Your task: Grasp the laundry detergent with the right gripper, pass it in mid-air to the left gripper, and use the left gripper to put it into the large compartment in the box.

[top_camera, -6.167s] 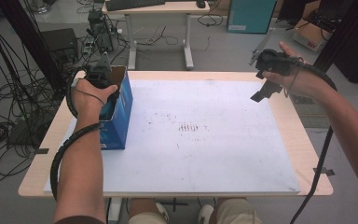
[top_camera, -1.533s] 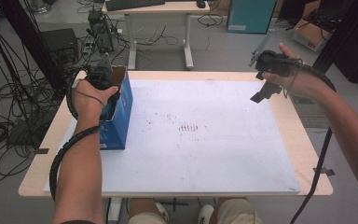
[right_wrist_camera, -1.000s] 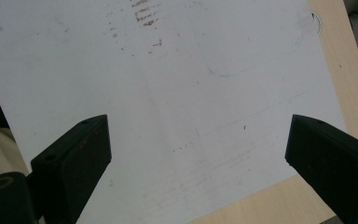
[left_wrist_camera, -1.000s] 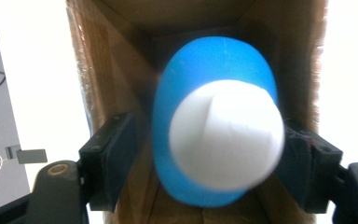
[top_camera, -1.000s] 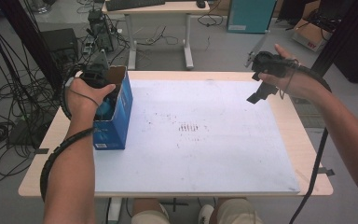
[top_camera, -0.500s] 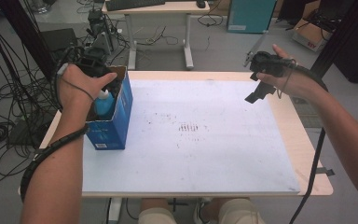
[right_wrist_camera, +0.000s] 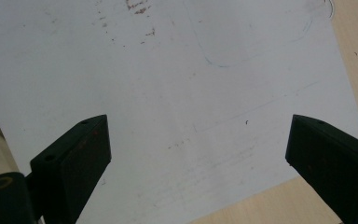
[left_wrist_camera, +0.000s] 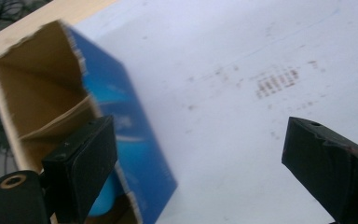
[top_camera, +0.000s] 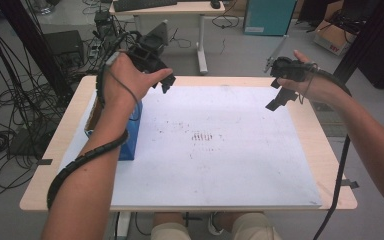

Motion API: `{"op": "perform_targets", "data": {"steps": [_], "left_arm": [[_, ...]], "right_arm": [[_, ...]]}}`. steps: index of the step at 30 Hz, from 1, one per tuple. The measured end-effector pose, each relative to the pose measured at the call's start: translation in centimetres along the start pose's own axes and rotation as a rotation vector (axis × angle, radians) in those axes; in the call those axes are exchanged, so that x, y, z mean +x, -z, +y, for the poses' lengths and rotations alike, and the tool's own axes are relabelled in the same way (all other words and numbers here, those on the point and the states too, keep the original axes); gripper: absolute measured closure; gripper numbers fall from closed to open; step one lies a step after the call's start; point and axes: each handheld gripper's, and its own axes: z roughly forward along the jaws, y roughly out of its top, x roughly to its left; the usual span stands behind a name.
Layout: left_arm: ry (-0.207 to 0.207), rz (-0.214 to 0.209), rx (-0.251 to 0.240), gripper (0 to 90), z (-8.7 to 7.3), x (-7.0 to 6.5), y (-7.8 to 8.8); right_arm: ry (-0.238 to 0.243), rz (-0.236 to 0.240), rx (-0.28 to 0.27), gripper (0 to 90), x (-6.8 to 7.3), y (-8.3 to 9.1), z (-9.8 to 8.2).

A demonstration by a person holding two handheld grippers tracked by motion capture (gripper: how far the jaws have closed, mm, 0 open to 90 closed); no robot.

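The box is open-topped cardboard, glossy blue outside and raw brown inside, with a ragged torn rim; it stands at the left edge of the worktop, on the white sheet. In the left gripper view something rounded and light blue lies inside it, partly hidden by a jaw.

The left tongs hang in the air above and beyond the box, clear of it. Their jaws have just been opening and stand wide, with nothing between them. The pads are matte black blocks with squared edges. The right tongs hover over the far right part of the sheet, jaws spread just as wide and empty.

The sheet is smooth and matte, scuffed with brown specks, a small grid of dashes near its middle and faint pencil lines. Pale wood shows round its edges. A ribbed black cable winds along the left forearm.

Beyond the worktop lie a grey floor, tangled cables, a second desk, a teal cabinet and a cardboard carton.
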Motion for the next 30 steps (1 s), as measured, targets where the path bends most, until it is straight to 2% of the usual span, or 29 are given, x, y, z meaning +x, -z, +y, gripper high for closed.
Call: {"op": "perform_targets", "data": {"steps": [5,12,18,22,24,26,30], "left_arm": [[-0.019,-0.035,-0.009,9.8,1.1,-1.3,-0.9],[-0.045,-0.058,-0.017,9.4,1.9,-2.1,-1.5],[-0.051,-0.07,-0.009,9.3,1.7,-2.3,-2.1],[-0.051,-0.071,-0.007,9.3,1.4,-2.3,-2.1],[-0.049,-0.07,-0.011,9.3,1.3,-2.2,-2.0],[-0.045,-0.07,-0.012,9.3,1.1,-2.2,-1.8],[-0.046,-0.075,-0.012,8.9,0.8,-2.1,-1.6]], "right_arm": [[-0.002,0.0,0.0,6.8,-0.2,-0.1,-0.1],[-0.011,0.001,0.014,6.8,-0.3,-0.2,-0.4],[-0.015,-0.007,0.015,6.8,-0.2,-0.1,-0.7],[-0.009,-0.005,0.016,6.8,-0.1,-0.2,-0.7],[-0.021,-0.006,0.021,6.8,0.1,-0.3,-0.6],[-0.003,-0.006,0.026,6.8,0.1,-0.3,-0.6],[-0.025,-0.006,0.03,6.8,0.4,-0.4,-0.6]]}}
